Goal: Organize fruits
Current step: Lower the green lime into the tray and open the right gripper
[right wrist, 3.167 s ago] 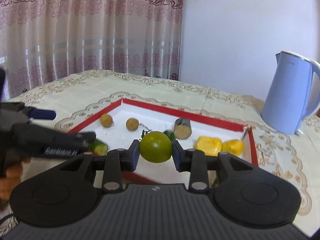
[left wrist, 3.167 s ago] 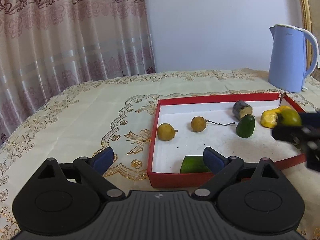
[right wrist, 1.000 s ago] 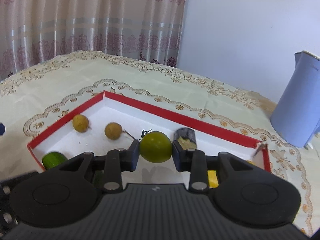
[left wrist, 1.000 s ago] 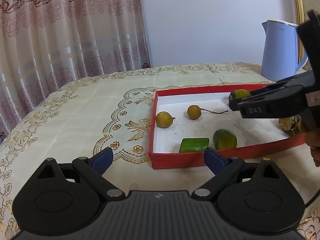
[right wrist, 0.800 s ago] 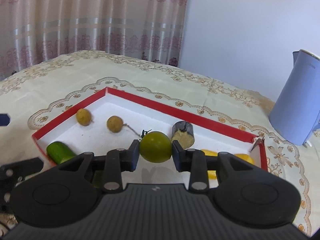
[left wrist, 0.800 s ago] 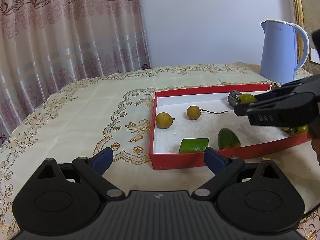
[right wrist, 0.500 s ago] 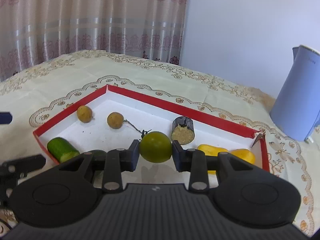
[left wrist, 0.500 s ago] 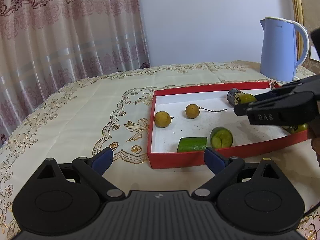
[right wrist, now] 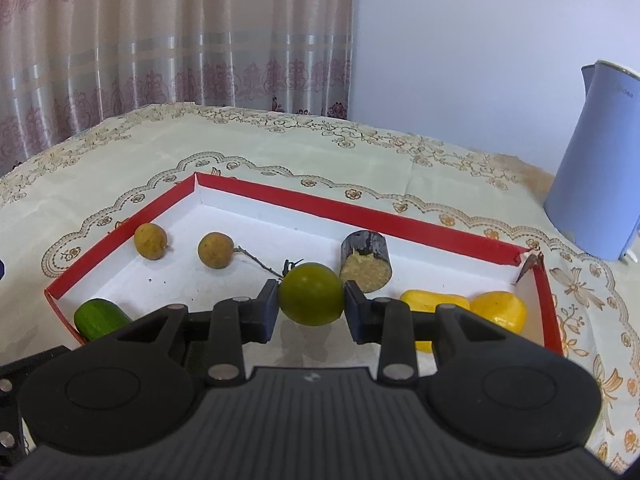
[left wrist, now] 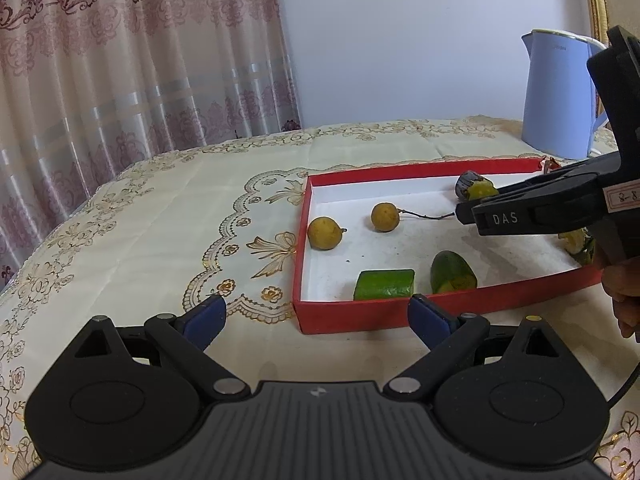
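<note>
My right gripper is shut on a round green fruit and holds it over the red-rimmed white tray. In the tray lie two small yellow-brown fruits, a dark cut stalk piece, two yellow pieces and a green piece. In the left wrist view my left gripper stands open over the tablecloth, just in front of the tray's near wall. There the right gripper reaches in from the right above the tray, and two green pieces lie by the near wall.
A light blue kettle stands on the table behind the tray's right end. The embroidered cream tablecloth spreads to the left of the tray. Curtains hang behind the table. A hand shows at the right edge.
The right gripper has shifted a little over the tray with the green fruit still held. One green piece by the near wall rolled slightly. The left gripper kept still.
</note>
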A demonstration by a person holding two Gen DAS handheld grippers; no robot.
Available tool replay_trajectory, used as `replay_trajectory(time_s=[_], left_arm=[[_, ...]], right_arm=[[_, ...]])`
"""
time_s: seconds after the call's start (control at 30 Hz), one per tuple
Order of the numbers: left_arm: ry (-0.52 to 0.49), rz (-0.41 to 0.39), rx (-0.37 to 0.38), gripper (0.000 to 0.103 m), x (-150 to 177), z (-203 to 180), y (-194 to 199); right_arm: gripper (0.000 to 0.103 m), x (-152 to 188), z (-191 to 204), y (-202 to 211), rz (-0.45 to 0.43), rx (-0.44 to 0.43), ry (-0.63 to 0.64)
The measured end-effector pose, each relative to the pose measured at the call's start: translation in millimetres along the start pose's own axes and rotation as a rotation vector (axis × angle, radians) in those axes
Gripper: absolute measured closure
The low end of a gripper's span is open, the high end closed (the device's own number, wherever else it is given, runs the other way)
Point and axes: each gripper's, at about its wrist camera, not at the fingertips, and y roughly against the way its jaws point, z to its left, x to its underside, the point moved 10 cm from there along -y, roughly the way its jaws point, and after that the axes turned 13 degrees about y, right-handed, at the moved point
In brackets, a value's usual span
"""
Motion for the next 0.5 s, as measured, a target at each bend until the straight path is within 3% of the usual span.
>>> replay_trajectory(time_s=[0.5], left_arm=[[0.007, 0.000, -0.005, 0.005, -0.2, 3.5, 1.3]], right_arm=[[0.071, 0.3, 1.3, 11.3, -0.008, 0.002, 0.029]])
